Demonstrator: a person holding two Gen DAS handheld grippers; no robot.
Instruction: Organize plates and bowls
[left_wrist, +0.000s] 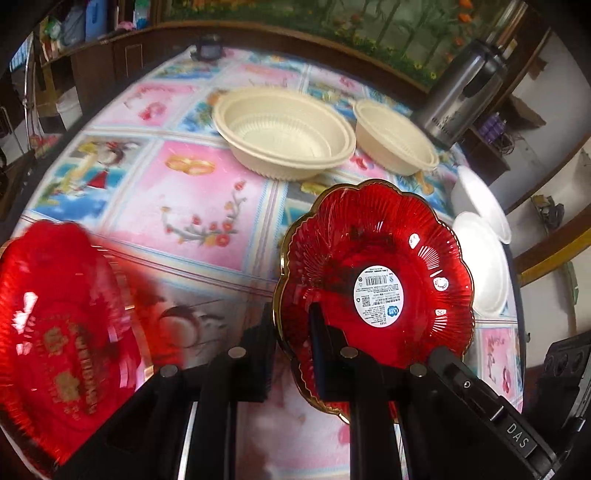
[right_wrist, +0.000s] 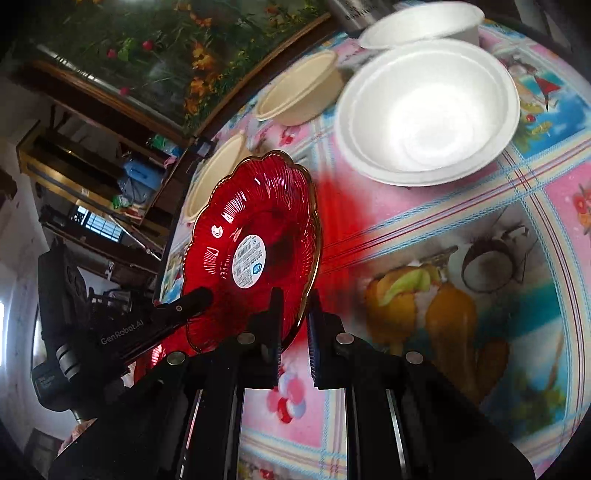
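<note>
A red scalloped plate (left_wrist: 376, 280) with a gold rim and a white label is held tilted above the table. My left gripper (left_wrist: 291, 328) is shut on its lower edge. In the right wrist view the same plate (right_wrist: 255, 247) sits between the fingers of my right gripper (right_wrist: 295, 310), which is also shut on its rim; the left gripper's finger (right_wrist: 184, 306) shows at the plate's left. A second red plate (left_wrist: 59, 332) with gold lettering lies at the left. Two cream bowls (left_wrist: 284, 129) (left_wrist: 395, 136) and two white bowls (right_wrist: 428, 107) (right_wrist: 421, 22) stand on the table.
A flowered plastic tablecloth (left_wrist: 177, 192) covers the table. A steel thermos (left_wrist: 461, 92) stands at the far right edge behind the cream bowls. A wooden-framed flower picture (left_wrist: 332, 22) backs the table. Shelves with clutter stand beyond the table's left side.
</note>
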